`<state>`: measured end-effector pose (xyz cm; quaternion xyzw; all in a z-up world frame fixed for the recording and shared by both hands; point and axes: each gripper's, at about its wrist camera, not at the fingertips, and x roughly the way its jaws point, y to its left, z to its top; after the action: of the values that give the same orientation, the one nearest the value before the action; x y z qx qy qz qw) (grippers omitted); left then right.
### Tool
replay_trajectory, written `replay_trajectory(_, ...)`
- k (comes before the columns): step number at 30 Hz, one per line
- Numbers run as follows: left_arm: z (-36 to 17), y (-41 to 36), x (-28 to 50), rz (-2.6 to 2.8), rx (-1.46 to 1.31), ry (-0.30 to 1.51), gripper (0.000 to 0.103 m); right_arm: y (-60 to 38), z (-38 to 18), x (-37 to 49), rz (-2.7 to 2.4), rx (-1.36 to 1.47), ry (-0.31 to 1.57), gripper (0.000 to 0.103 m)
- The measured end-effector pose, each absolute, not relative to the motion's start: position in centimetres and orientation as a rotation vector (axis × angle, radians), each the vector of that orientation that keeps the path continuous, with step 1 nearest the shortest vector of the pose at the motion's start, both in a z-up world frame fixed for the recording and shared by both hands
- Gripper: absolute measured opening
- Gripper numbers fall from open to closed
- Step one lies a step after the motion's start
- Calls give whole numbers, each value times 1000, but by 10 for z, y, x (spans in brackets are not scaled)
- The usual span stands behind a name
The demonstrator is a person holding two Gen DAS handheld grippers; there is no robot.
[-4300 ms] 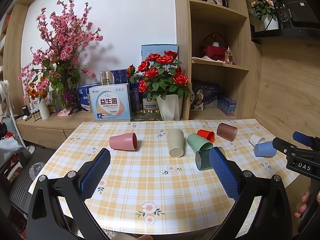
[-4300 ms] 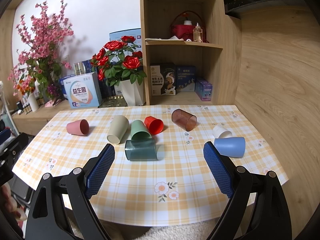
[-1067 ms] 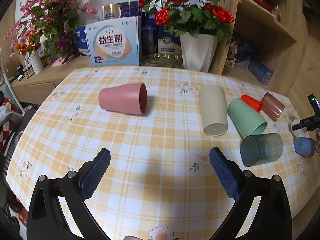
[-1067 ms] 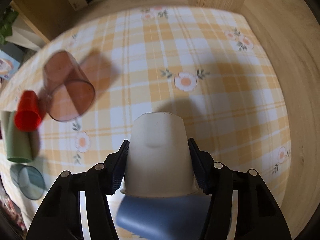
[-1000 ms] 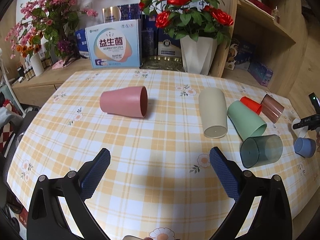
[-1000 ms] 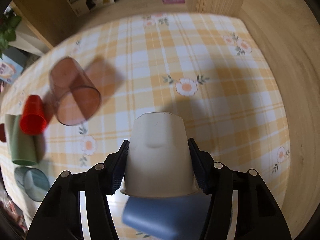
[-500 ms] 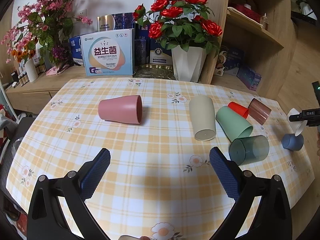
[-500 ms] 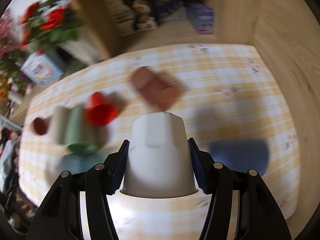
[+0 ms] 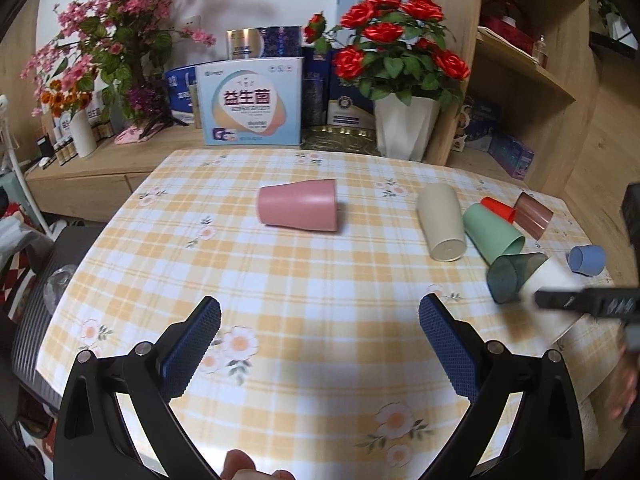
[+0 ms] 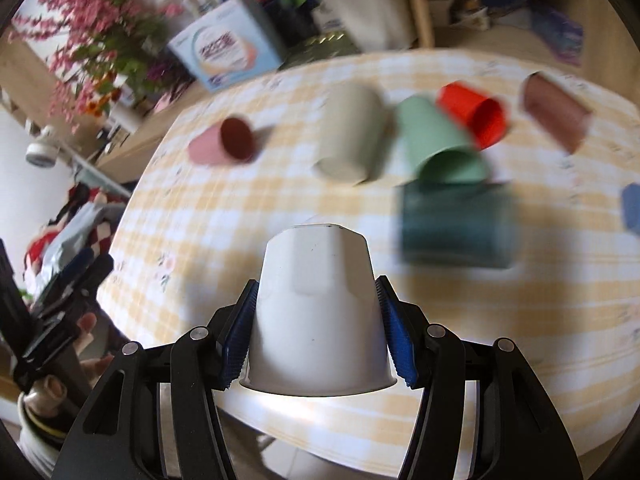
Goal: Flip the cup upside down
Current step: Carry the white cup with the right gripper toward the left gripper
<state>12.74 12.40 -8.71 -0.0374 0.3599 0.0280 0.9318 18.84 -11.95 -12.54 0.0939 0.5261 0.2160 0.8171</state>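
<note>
— Where's the smooth white tapered plastic cup (image 10: 318, 312)?
— Clamped between the right gripper (image 10: 316, 334)'s ribbed blue pads (image 10: 394, 330), base pointing forward, above the checked floral tablecloth (image 10: 240, 216).
— And the left gripper (image 9: 320, 344)?
— Spread wide, holding nothing.

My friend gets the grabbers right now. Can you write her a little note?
Right gripper: shut on the white cup, held above the table, closed end pointing away from the camera.
Left gripper: open, holding nothing, over the table's near edge.
Pink cup and the others lie on their sides.
Done: white cup picked up.
Left: set it down on its rim, then let go.
</note>
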Motion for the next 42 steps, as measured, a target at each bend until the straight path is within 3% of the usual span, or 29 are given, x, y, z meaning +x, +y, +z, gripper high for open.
replay_trajectory(10,-88,134,116,51,-83,750,97,-59,-175,184,432,168,1191,56)
replay_trajectory(27,-96,133,117,67,-92,779,97,-59,-187,181,416,175,1213,57)
replay_trajectory(33,-96,131,118,63,-103,793,97,-85,-159,169,402,188,1094,69)
replay_trajectory(35,-97,127,119,53,-103,800,97,-94,-150,165,405,189,1060,77)
replay_trajectory(36,-97,125,119,46,-104,803,97,-98,-146,163,402,182,1042,89)
replay_trajectory(42,-101,110,125,30,-111,835,97,-132,-133,151,400,163,956,89)
